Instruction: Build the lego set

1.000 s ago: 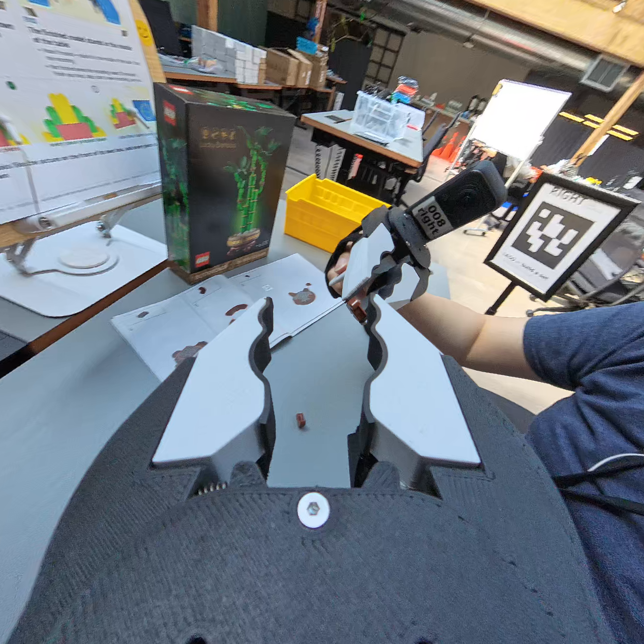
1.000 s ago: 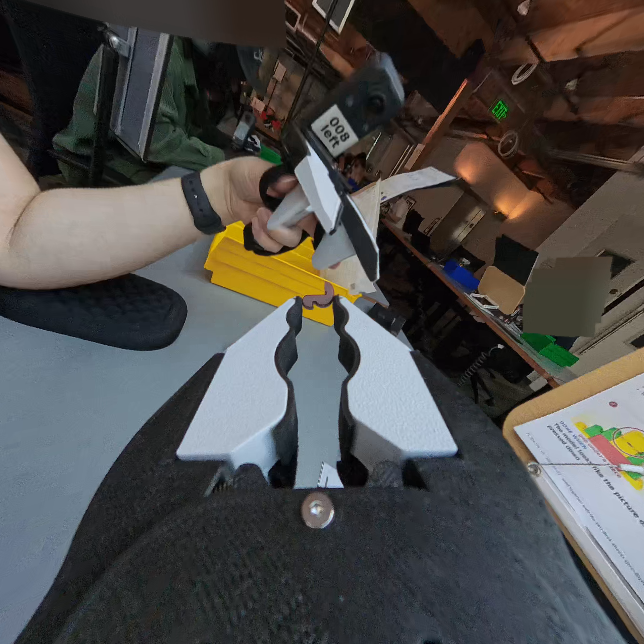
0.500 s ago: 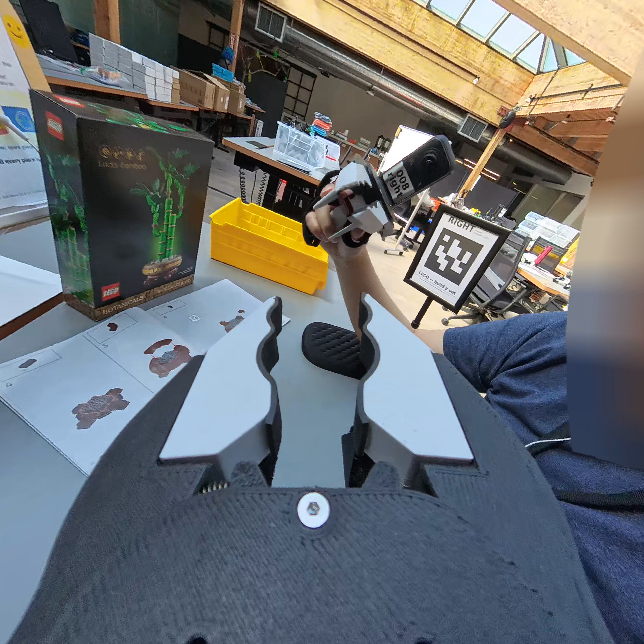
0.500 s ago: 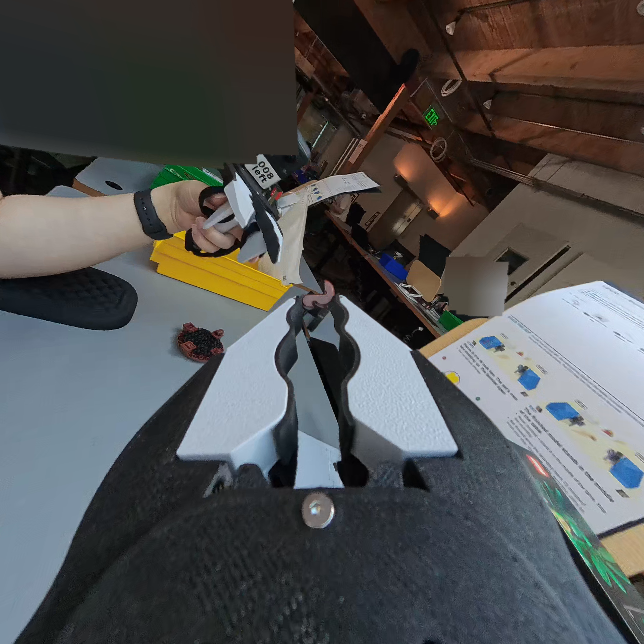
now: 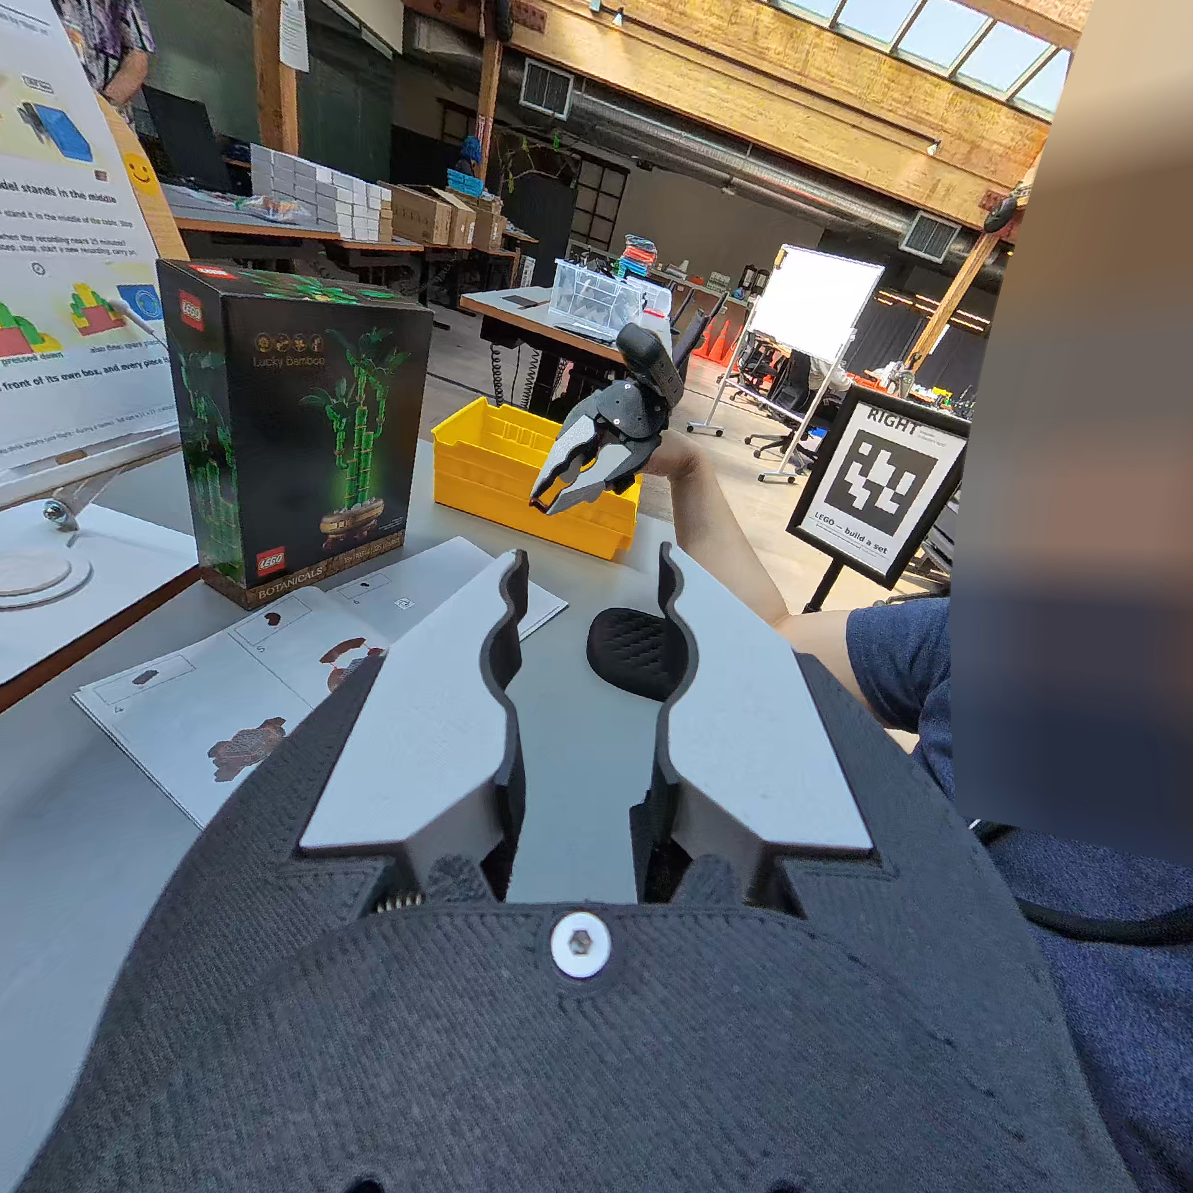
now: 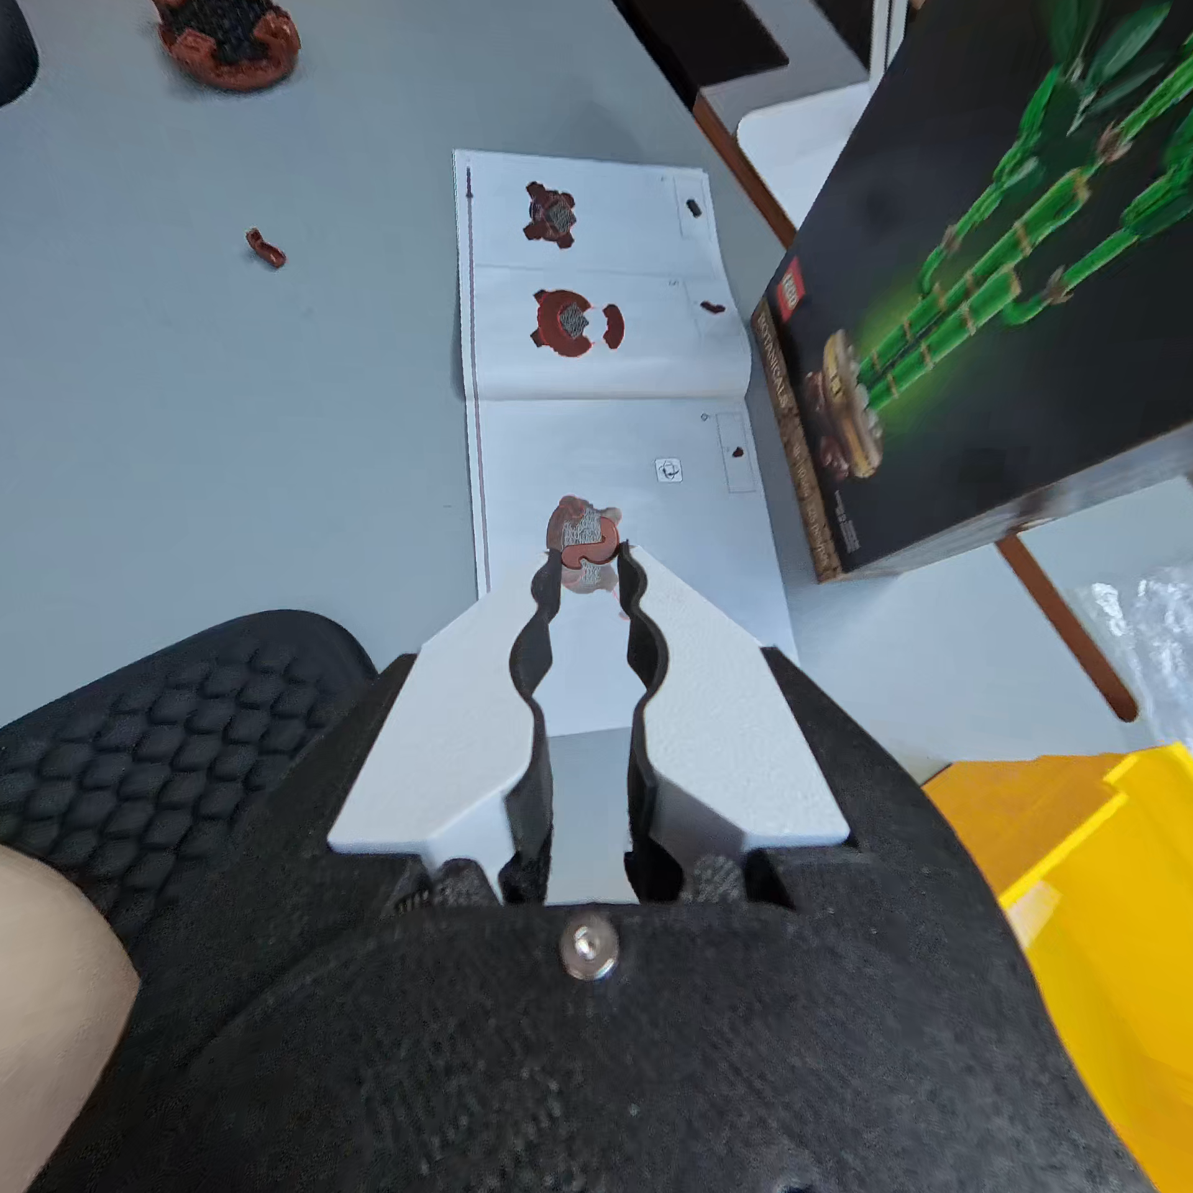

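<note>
My right gripper [image 6: 586, 554] is shut on a small reddish-brown curved Lego piece [image 6: 586, 552] and points down over the open instruction booklet [image 6: 600, 361]. It also shows in the left wrist view [image 5: 541, 505], raised in front of the yellow bin. My left gripper [image 5: 591, 568] is open and empty above the table. The partly built round brown Lego base [image 6: 227, 46] lies far left on the grey table [image 6: 193, 387]. A second loose brown curved piece [image 6: 265, 248] lies nearer. The booklet [image 5: 213, 697] lies ahead of my left gripper.
The dark Lego set box [image 5: 290, 426] stands behind the booklet and also shows in the right wrist view [image 6: 1007, 310]. A yellow bin [image 5: 516, 478] sits behind. A black armrest pad [image 5: 629, 652] lies on the table. A white instruction board [image 5: 58, 258] stands at left. Spacing between my two grippers at the tips: around 35 centimetres.
My right gripper has tipped from pointing up and outward to pointing down over the booklet, still holding the brown piece. My left gripper has shifted a little and stays open.
</note>
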Available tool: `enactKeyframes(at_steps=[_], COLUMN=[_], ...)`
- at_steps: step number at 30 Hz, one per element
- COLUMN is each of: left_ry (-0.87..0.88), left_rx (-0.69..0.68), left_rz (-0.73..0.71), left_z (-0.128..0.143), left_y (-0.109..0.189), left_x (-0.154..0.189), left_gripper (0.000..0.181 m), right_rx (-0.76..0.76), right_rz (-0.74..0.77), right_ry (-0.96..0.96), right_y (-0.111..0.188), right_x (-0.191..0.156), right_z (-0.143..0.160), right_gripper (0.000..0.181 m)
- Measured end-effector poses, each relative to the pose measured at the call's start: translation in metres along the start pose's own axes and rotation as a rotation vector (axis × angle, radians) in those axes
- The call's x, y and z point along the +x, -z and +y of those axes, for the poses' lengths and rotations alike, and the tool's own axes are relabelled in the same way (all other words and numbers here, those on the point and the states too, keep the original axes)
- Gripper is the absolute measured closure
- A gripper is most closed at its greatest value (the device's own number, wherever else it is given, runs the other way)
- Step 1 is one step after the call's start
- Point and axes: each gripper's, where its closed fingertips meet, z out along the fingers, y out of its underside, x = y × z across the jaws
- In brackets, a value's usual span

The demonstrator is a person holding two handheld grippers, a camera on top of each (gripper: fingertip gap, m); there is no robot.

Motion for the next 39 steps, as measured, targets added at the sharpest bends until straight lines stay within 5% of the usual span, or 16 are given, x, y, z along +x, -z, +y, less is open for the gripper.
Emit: enactKeyframes(at_steps=[10,15,20,24,33,39], left_ry=[-0.024,-0.019,-0.452,-0.798,-1.034,-1.133], left_rx=[-0.161,-0.251,-0.33,-0.372,-0.515,-0.563], left_rz=[-0.008,-0.103,-0.264,-0.241,-0.012,-0.07], left_z=[0.036,0.075,0.113,0.114,0.135,0.141], left_y=[-0.055,-0.105,-0.174,-0.214,-0.234,-0.24], left_x=[0.0,-0.03,-0.047,-0.025,0.007,0.001], left_gripper=[0.14,0.138,0.133,0.132,0.15,0.166], right_rx=[-0.194,-0.105,0.087,0.041,0.05,0.029], right_rz=[-0.108,-0.209,-0.551,-0.726,-0.861,-0.875], right_ry=[-0.136,-0.132,-0.236,-0.207,-0.26,-0.305], right_y=[-0.04,-0.043,-0.019,-0.011,-0.005,-0.008], right_x=[0.004,-0.012,-0.062,-0.096,-0.109,-0.108], right_z=[0.054,0.03,-0.036,-0.042,-0.049,-0.049], right_gripper=[0.164,0.164,0.164,0.164,0.163,0.163])
